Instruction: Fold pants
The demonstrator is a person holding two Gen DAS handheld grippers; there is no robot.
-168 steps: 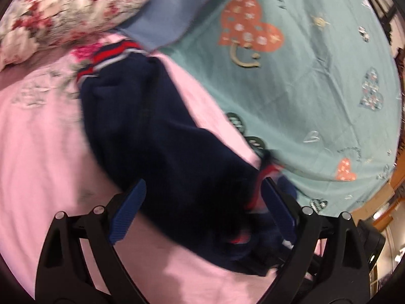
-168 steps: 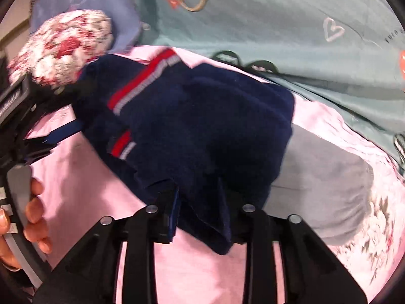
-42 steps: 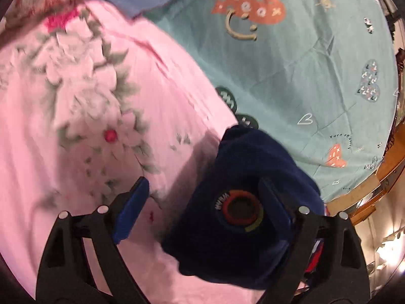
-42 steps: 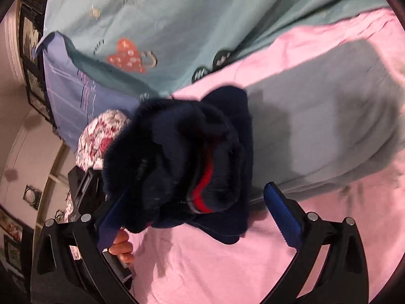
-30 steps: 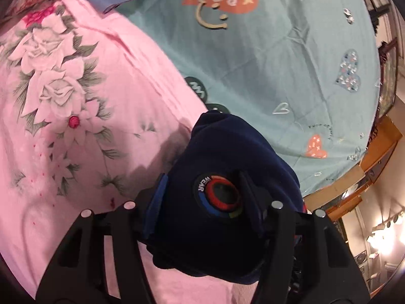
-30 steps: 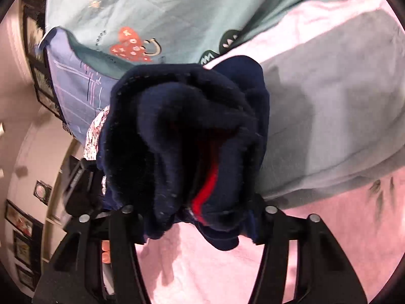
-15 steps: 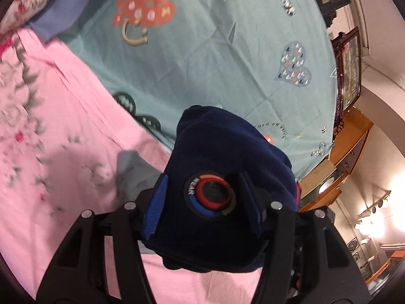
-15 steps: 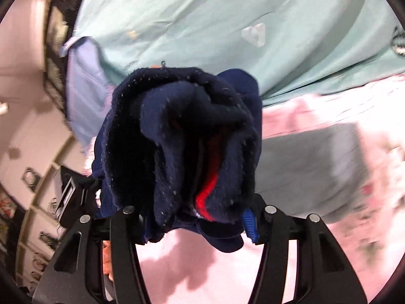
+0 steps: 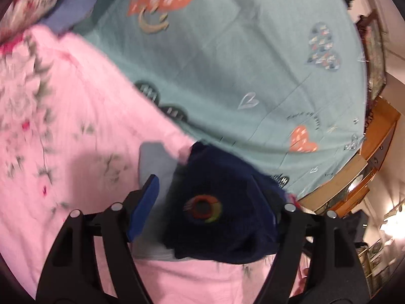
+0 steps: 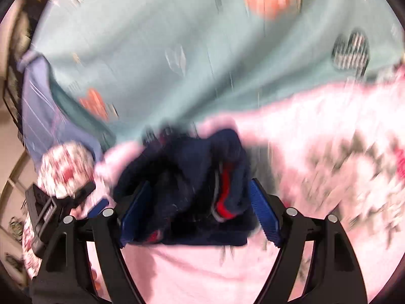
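— Where lying now: folded navy pants point(image 9: 217, 210), bundled, on pink floral bedspread point(image 9: 63, 131), near edge of teal heart-print sheet point(image 9: 240, 58). Round multicoloured logo patch point(image 9: 202, 207) facing left wrist view; red stripe point(image 10: 224, 197) showing in right wrist view.

— Left gripper point(image 9: 207, 215)?

— Just widened; left blue pad clear of cloth, right pad hidden behind bundle. No clamp seen.

— Right gripper point(image 10: 200, 210)?

— Likewise just widened, bundle between, blue pads standing off. Blurred.

— Other?

— Floral pillow point(image 10: 65, 169), far left.
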